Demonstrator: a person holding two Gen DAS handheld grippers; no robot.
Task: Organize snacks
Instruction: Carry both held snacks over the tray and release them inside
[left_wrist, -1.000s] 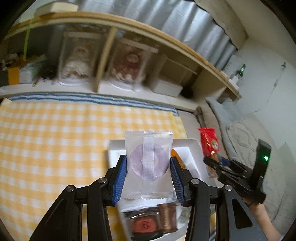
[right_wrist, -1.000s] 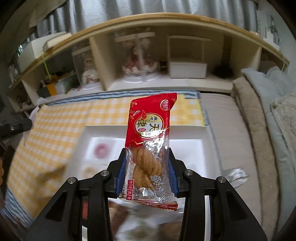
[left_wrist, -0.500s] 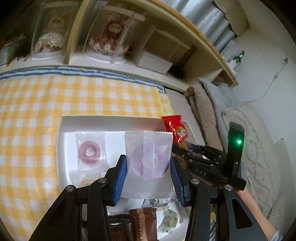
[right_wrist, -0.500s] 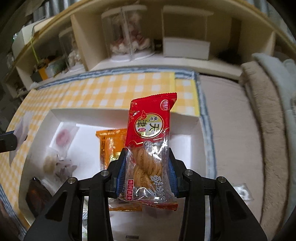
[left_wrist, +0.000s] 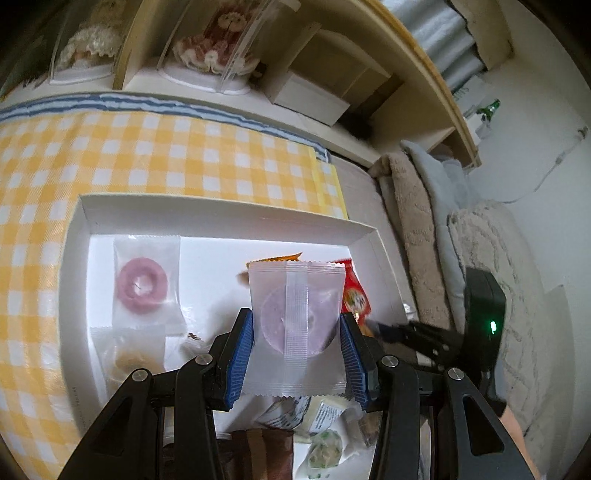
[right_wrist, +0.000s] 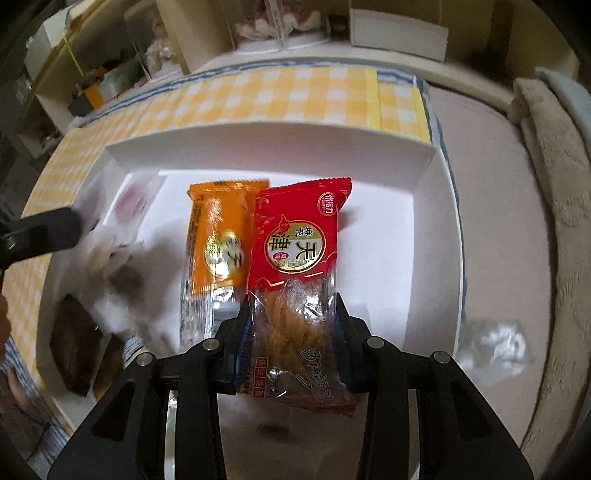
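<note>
My left gripper (left_wrist: 297, 350) is shut on a clear packet with a purple round snack (left_wrist: 297, 321), held above the white tray (left_wrist: 229, 210). A matching pink ring snack packet (left_wrist: 146, 284) lies in the tray's far left. My right gripper (right_wrist: 291, 332) is shut on a red twisted-dough snack packet (right_wrist: 297, 266), held low over the tray (right_wrist: 269, 144), right next to an orange packet (right_wrist: 216, 243) lying there. The right gripper also shows in the left wrist view (left_wrist: 384, 328), at the tray's right side.
Several more snacks lie at the tray's near end: a brown packet (right_wrist: 75, 339), a green-and-white one (left_wrist: 325, 450). An empty clear wrapper (right_wrist: 495, 343) lies right of the tray. Yellow checked cloth (left_wrist: 166, 155) lies beneath; shelves with dolls behind; folded blankets (left_wrist: 417, 229) at right.
Both grippers have moved forward and down over the tray with their packets still held. The red packet now sits beside the orange one.
</note>
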